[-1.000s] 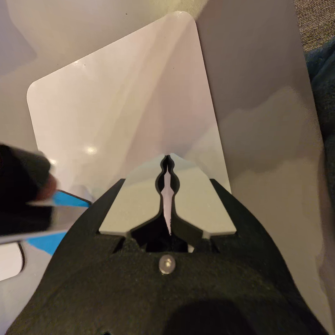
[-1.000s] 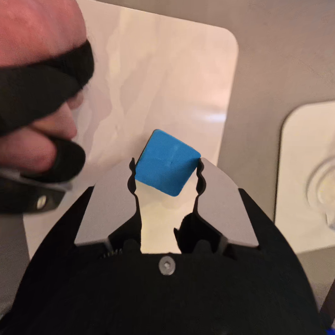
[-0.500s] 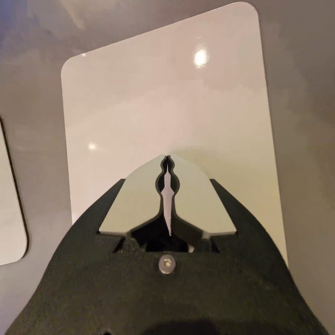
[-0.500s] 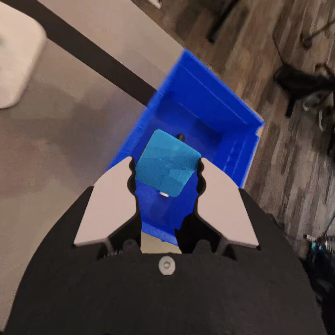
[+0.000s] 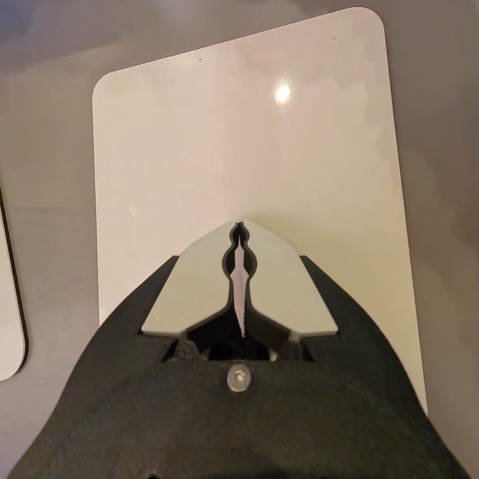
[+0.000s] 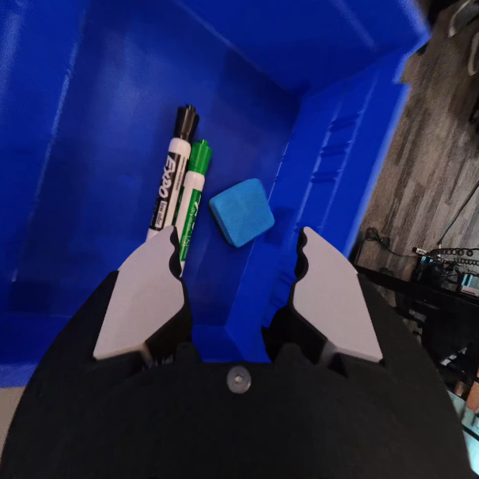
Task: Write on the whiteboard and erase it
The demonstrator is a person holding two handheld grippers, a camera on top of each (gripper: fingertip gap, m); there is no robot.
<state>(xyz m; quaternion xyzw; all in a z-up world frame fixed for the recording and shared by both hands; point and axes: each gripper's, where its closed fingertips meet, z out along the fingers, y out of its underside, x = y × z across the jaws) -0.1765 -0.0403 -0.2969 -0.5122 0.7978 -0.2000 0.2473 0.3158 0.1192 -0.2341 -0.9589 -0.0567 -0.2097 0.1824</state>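
The left gripper is positioned over the white, glossy, round-cornered rectangular whiteboard. Its jaws are pressed together at the tips, with nothing between them. The whiteboard lies flat on the grey bench, and its surface shows no marks. A second white board with a dark edge lies on the bench to the left of the whiteboard, apart from it.

The right gripper is positioned above the open blue plastic bin. Its jaws are spread wide and grasp nothing. The light blue square foam eraser lies on the bin floor, ahead of the fingertips and touching neither of them. It sits near the bin's right wall. A black-capped white dry-erase marker and a green-capped white dry-erase marker lie side by side on the bin floor, just left of the eraser. The grey wood-pattern floor is visible to the right of the bin.
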